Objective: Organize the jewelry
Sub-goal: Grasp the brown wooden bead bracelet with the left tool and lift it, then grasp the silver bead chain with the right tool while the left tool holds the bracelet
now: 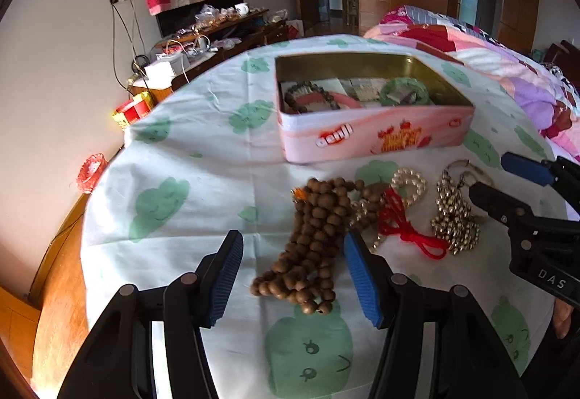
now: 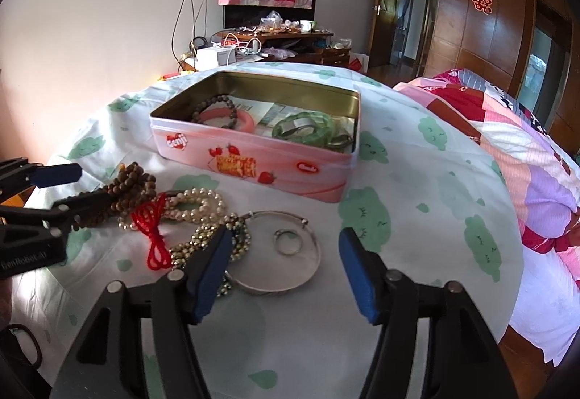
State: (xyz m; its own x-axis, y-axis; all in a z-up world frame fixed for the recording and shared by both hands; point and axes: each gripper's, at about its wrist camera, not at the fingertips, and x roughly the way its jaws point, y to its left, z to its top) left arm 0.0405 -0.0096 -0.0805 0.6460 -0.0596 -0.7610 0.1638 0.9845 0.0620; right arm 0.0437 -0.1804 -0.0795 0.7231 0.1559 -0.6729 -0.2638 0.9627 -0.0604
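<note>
Left gripper (image 1: 293,275) wide over wooden beads (image 1: 311,246), tin (image 1: 377,134) beyond

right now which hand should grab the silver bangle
Right. The right gripper is open, with the silver bangle lying between its fingers. The left gripper is open over the wooden beads, farther from it.

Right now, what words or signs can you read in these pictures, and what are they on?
"DAS": right tool body.
"benRobot-AI", first letters cut off: left tool body.
Red double-happiness sign: wooden door.
White logo in a red heart: pink tin; too blurred to read.
</note>
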